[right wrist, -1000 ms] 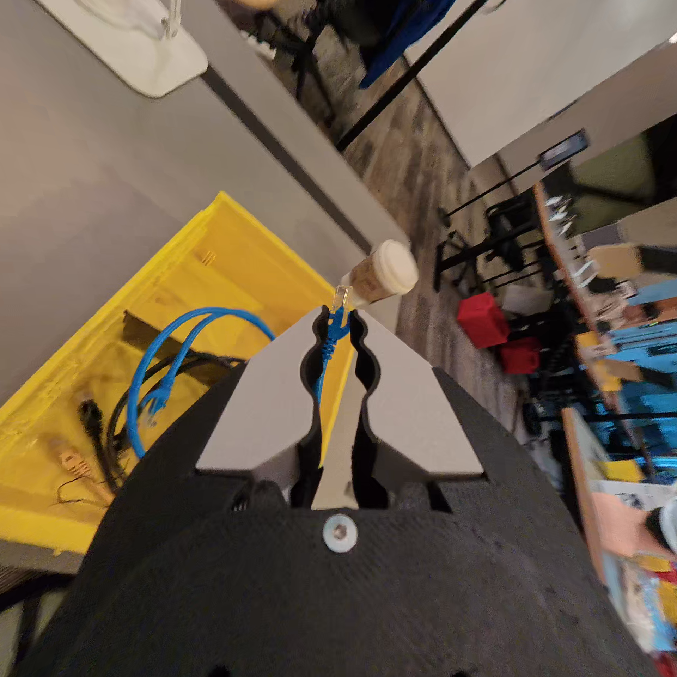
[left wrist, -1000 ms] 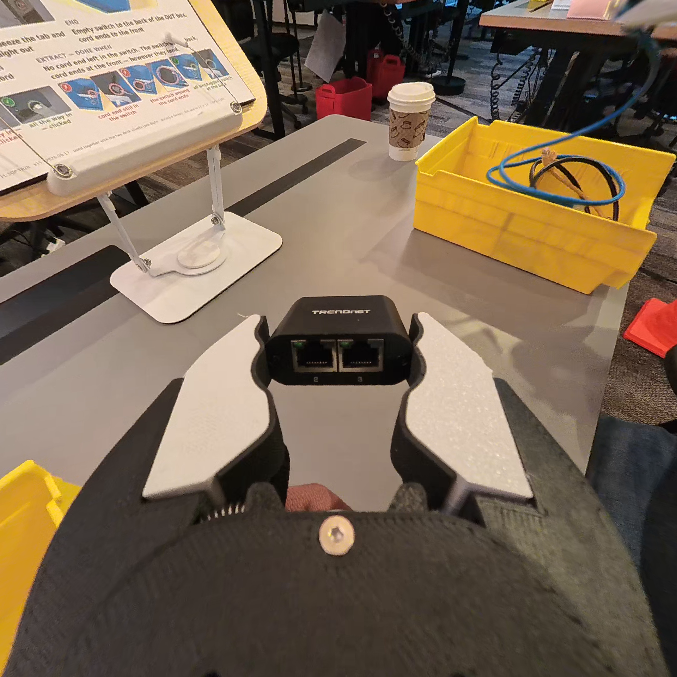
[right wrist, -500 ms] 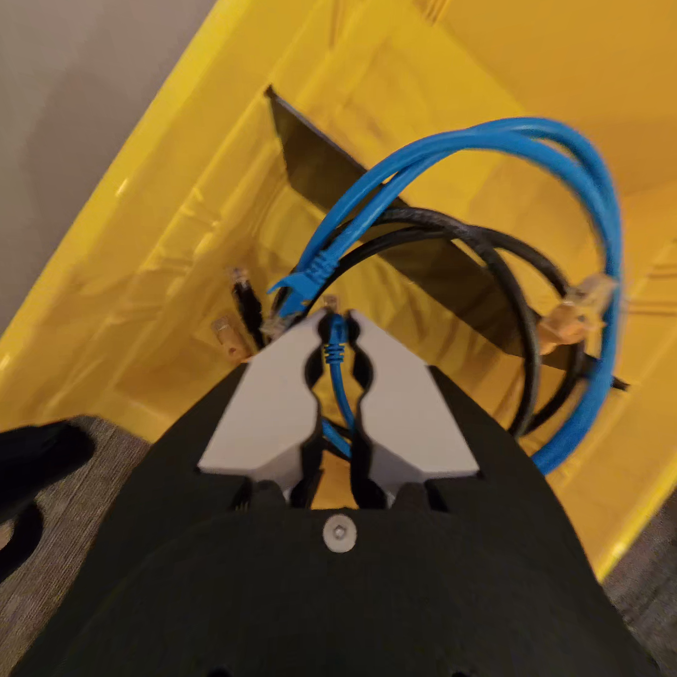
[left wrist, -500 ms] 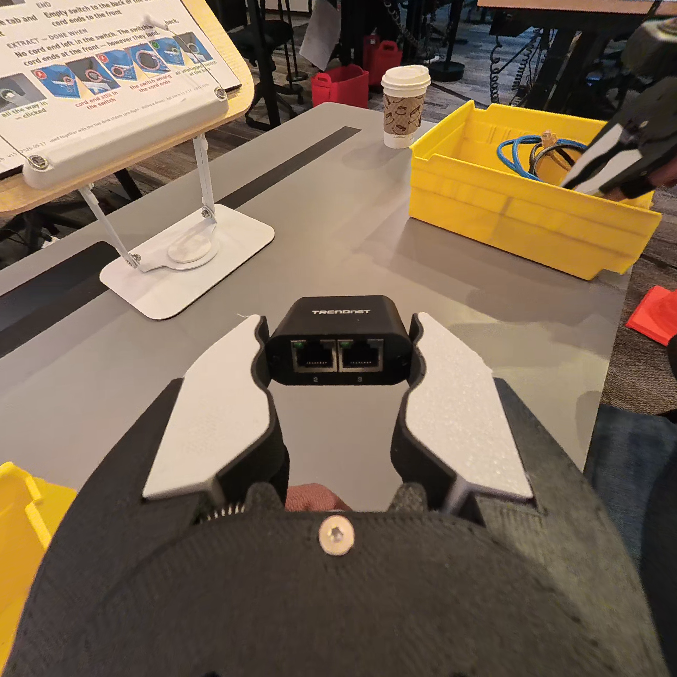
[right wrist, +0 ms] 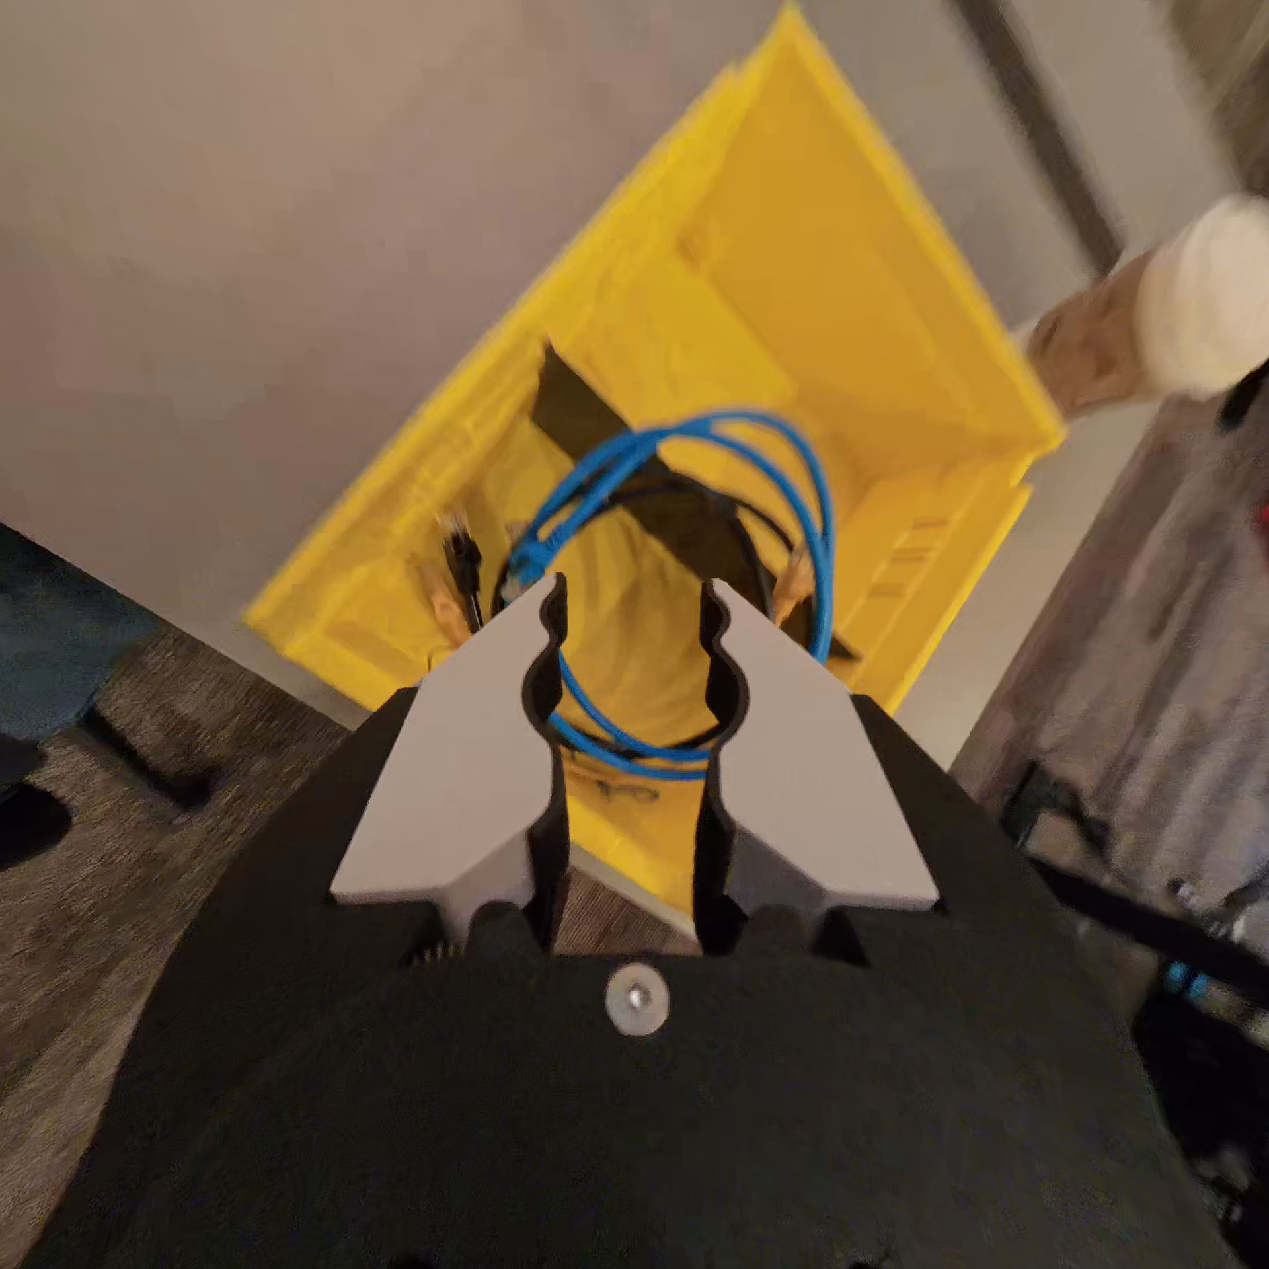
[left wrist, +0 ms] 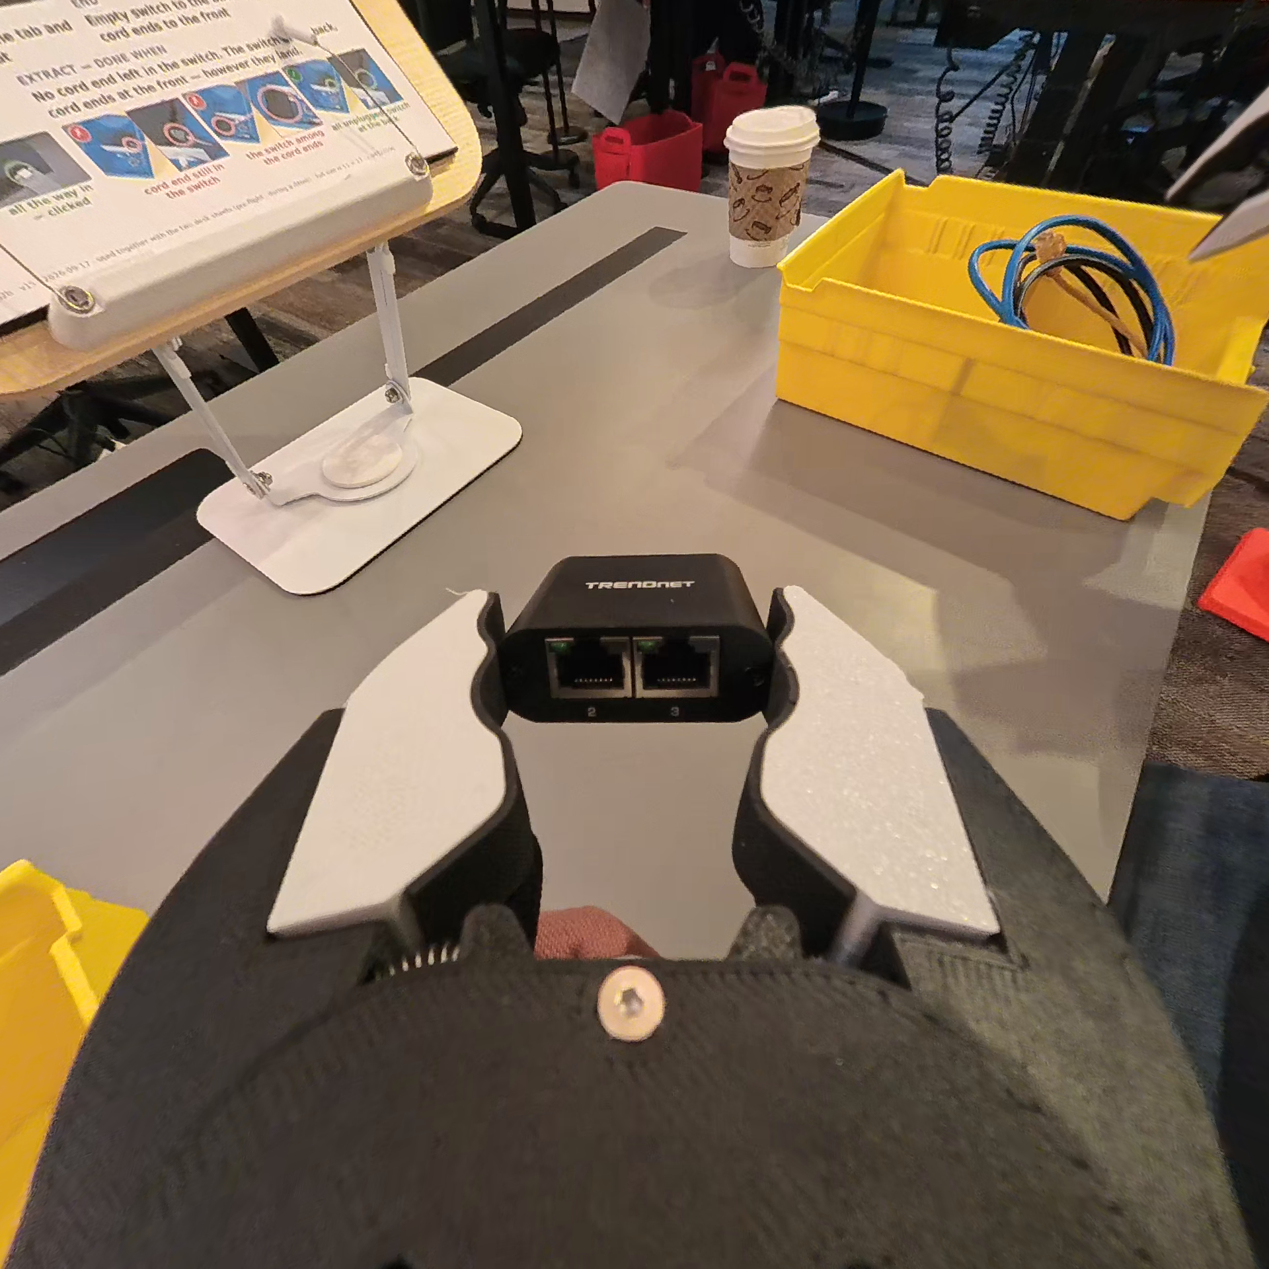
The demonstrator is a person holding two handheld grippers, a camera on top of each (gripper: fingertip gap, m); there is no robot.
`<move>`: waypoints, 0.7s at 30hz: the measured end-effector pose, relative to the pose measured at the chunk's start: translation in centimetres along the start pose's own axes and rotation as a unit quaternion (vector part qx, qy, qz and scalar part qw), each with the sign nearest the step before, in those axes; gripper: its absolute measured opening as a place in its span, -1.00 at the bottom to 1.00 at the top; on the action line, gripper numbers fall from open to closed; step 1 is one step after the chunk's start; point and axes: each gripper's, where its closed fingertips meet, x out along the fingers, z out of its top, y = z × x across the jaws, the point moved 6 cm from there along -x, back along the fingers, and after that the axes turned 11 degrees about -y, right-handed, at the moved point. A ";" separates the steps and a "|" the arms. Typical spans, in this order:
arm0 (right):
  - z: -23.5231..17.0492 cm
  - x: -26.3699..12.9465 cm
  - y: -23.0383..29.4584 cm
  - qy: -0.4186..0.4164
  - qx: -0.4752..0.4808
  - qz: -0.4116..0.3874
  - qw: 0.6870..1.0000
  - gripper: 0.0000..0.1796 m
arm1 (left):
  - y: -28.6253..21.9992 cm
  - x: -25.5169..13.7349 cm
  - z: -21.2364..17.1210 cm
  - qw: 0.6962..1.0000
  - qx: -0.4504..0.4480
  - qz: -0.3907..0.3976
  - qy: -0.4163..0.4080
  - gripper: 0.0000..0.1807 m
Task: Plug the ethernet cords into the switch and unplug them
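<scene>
In the left wrist view my left gripper [left wrist: 633,604] is shut on the black switch [left wrist: 638,676], a pad pressed on each end. It holds the switch just above the grey table [left wrist: 618,384], and both front ports are empty. In the right wrist view my right gripper [right wrist: 633,587] is open above the yellow bin [right wrist: 755,206], with nothing between its pads. The coiled blue ethernet cord [right wrist: 817,494] lies in the bin with a black cord [right wrist: 460,556] and an orange-ended one [right wrist: 796,570]. The bin [left wrist: 961,412] and blue cord [left wrist: 1160,309] also show in the left wrist view.
A white document stand [left wrist: 357,474] with an instruction sheet stands at the left. A paper coffee cup [left wrist: 769,185] stands behind the bin. A second yellow bin [left wrist: 34,961] is at the near left. The table's right edge drops to carpet, where a red object [left wrist: 1243,584] lies. Left tips to right tips: about 40 cm.
My right gripper carried the blue cord's plug down into the yellow bin, opened and let it go, then drew back. My left gripper kept its hold on the switch.
</scene>
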 end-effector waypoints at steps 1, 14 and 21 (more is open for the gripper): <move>1.9 -0.7 0.7 -0.031 -0.026 0.000 0.999 -0.58 | -0.1 0.0 0.1 1.000 -0.002 -0.001 -0.002 -0.19; 26.0 4.1 19.3 -0.351 -0.346 0.052 0.868 -0.41 | -1.2 -2.7 4.2 0.995 -0.068 -0.040 -0.063 -0.19; 30.2 6.8 23.5 -0.394 -0.412 0.032 0.821 -0.37 | -1.2 -3.9 5.4 0.991 -0.085 -0.073 -0.073 -0.20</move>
